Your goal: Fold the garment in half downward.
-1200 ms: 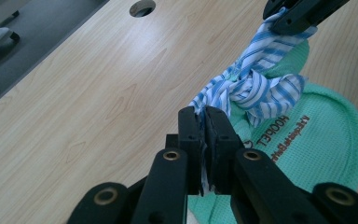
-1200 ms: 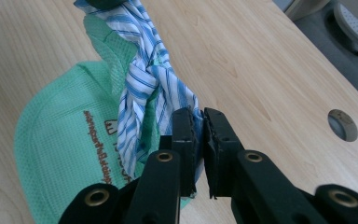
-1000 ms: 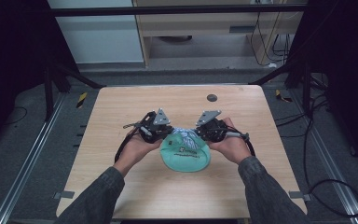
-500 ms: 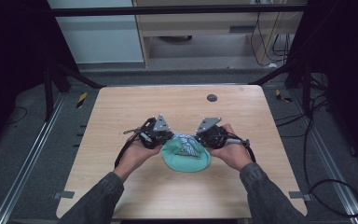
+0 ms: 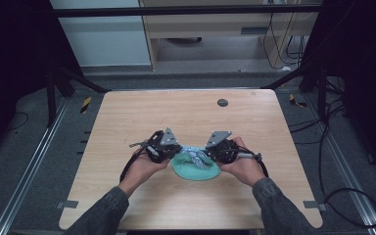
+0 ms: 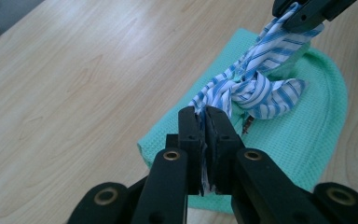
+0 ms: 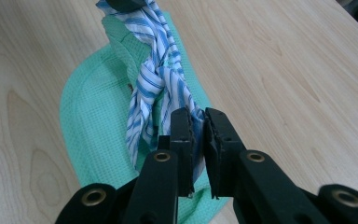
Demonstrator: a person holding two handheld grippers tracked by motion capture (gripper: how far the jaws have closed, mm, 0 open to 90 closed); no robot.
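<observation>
Since a sec ago both grippers have moved apart and a bit toward the person, so the striped cloth (image 6: 251,88) is now pulled taut btw them w/ a knot formed mid-span — looks like the tie is being cinched, prob. near done. Left gripper (image 6: 204,122) is clamped on one end of the striped cloth; right gripper (image 7: 198,125) is clamped on the other end, jaws pinched w/ fabric btw them in both gripper views. In the high view, left gripper (image 5: 162,147) and right gripper (image 5: 219,148) sit either side of the bundle, mid-table toward the person's side. The knot lies on top of the green cloth (image 6: 307,126), a waffle-textured piece folded flat on the table (image 5: 127,117); it's touching it, and the green edge seems lifted slightly by the pull, so it may drag along. Only other item: small dark disc (image 5: 222,102) at the far side of the table, well apart, not in the way.
</observation>
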